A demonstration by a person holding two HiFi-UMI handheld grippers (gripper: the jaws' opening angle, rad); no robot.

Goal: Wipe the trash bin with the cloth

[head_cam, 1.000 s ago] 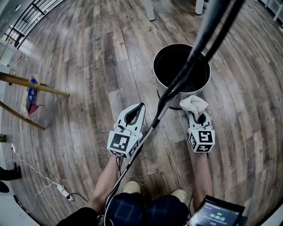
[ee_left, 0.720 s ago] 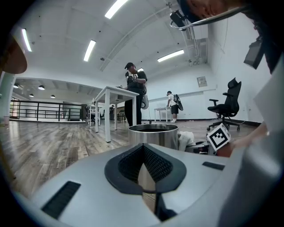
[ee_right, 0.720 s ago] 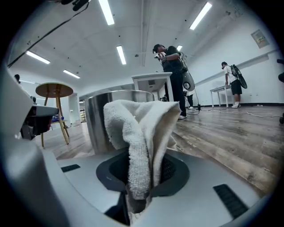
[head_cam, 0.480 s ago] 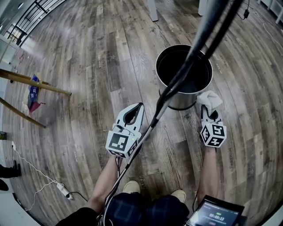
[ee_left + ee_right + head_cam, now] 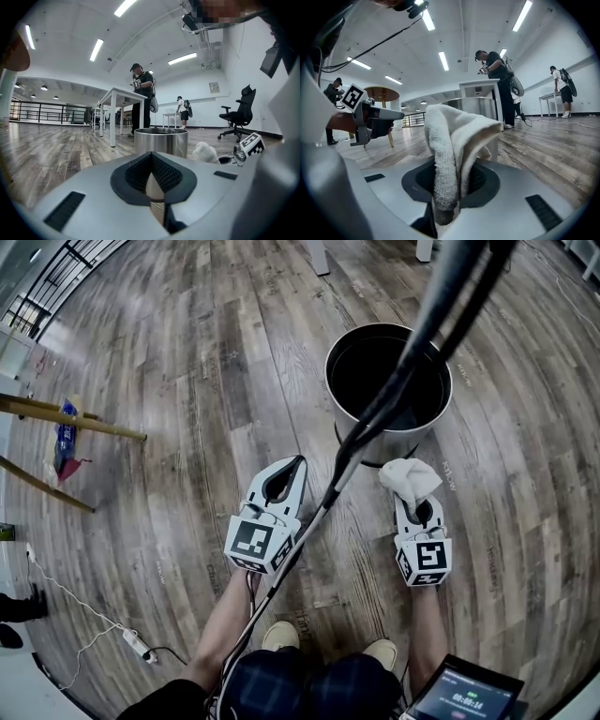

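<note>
- A big room with a wood floor [image 5: 187, 381] is seen, and long lights are on overhead.
- The bin [image 5: 329, 381] is round and shiny, and it is stood on the floor in front of the person's shoes [image 5: 281, 637]. It looks dark and empty inside.
- The cloth [image 5: 410, 480] is white and is held bunched up in the right claw [image 5: 415, 507], which is shut tight on it.
- The cloth is held low down, just beside the bin's near wall. Whether it is touching the wall cannot be told.
- The left claw [image 5: 299, 465] is closed with nothing in it. It is held apart from the bin, to the left.
- To wipe well, the cloth should be pressed flat on the metal and slid around the curve. It should be pressed softly, so the bin is not pushed away or tipped.
- The bin could be held by the left claw, since nothing seems to keep it in place.
- The tight hold on the cloth should be kept, or the cloth may be dropped.
- Black cables [image 5: 412, 343] are hung across the middle, so part of the bin is hidden in the head view.
- Wooden legs [image 5: 75, 427] and a blue packet [image 5: 66, 439] are seen far off to the left. A white cord [image 5: 131, 645] is laid on the floor near the left shoe. None of these are in the way.
- A chair [image 5: 239, 112] and some people are seen far behind the bin.
</note>
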